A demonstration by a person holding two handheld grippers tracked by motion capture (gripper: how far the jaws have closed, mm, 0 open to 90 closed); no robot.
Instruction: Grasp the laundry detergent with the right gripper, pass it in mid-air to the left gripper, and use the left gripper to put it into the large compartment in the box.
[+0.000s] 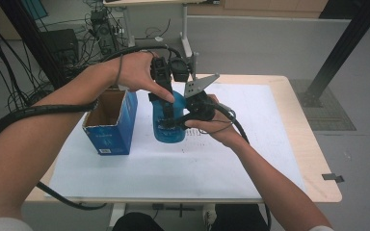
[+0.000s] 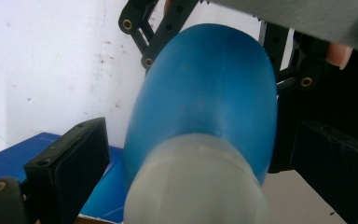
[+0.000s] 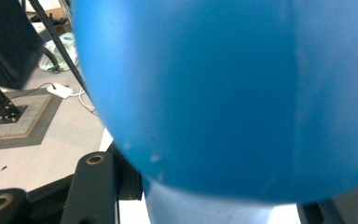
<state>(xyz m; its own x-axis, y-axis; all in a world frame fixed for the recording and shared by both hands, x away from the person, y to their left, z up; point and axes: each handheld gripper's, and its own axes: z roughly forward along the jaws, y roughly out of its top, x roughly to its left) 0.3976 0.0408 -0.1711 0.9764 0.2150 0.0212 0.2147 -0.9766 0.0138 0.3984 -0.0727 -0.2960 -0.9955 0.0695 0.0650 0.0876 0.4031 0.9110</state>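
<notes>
Just beside bottle, open box.

Lighting even and diffuse overhead; high view moderately bright, soft overall, with faint shadows beside the blue box on the white sheet. Left gripper view: blue bottle close and blurred, pale cap most defocused. Right gripper view: bottle surface fully out of focus, background floor sharper.

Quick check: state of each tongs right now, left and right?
Left tongs: open, jaws standing either side of the blue bottle's pale cap end, gaps visible.
Right tongs: at the bottle's body; open or shut cannot be told.
</notes>
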